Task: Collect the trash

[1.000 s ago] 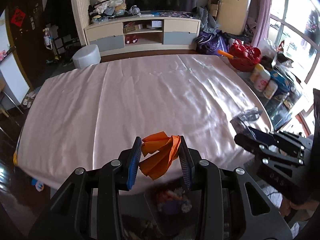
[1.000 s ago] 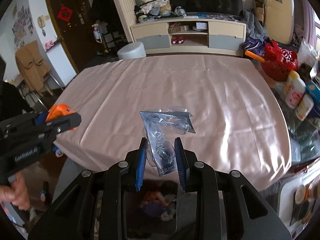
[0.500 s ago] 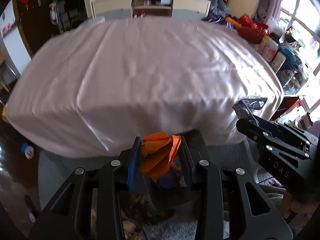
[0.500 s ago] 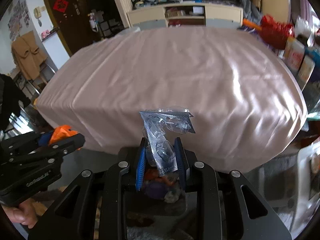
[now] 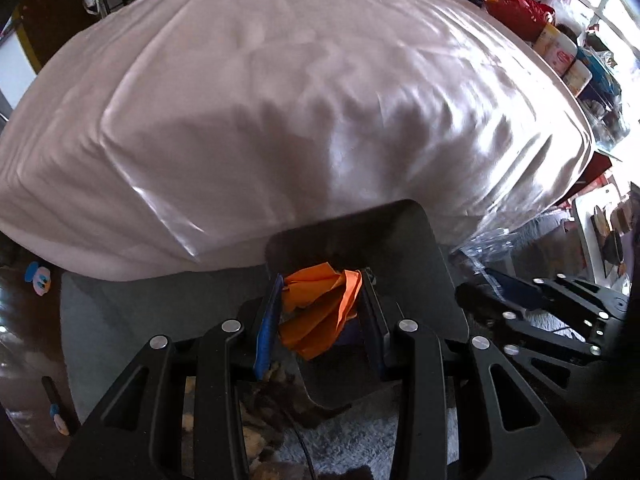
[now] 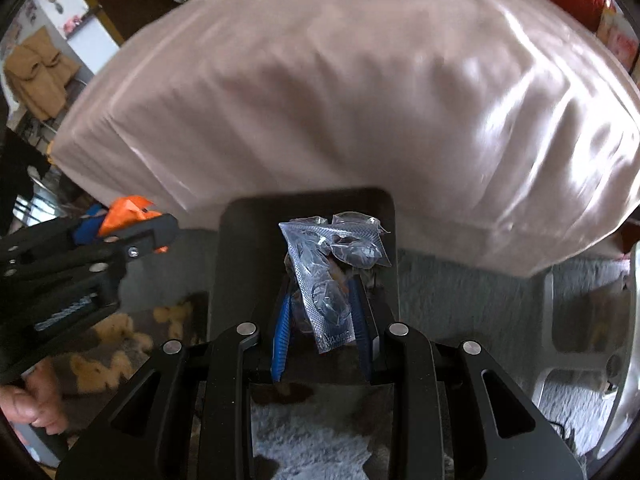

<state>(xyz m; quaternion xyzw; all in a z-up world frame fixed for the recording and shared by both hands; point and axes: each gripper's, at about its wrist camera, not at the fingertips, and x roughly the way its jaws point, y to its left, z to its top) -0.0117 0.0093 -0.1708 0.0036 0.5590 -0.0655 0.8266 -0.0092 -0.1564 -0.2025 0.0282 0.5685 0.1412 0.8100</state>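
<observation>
My left gripper (image 5: 320,312) is shut on a crumpled orange paper (image 5: 320,312), which sticks up between the blue pads. It hangs over a dark grey trash bin (image 5: 400,240) standing on the floor against the table's near edge. My right gripper (image 6: 322,312) is shut on a clear plastic blister wrapper (image 6: 332,272) and hangs over the same bin (image 6: 248,248). In the right wrist view the left gripper (image 6: 120,236) with its orange paper (image 6: 128,210) shows at the left. In the left wrist view the right gripper (image 5: 532,312) shows at the right.
A table under a shiny pink cloth (image 5: 300,100) fills the space ahead. Bottles and a red basket (image 5: 520,12) stand to its right. A grey fluffy rug (image 6: 460,292) lies under the bin. A person's hand (image 6: 28,400) holds the left gripper's handle. A white rack (image 6: 592,340) stands at the right.
Both grippers have sunk from above the tabletop to below its near edge and tilted downward, still holding their trash. The dark bin has come into view under them.
</observation>
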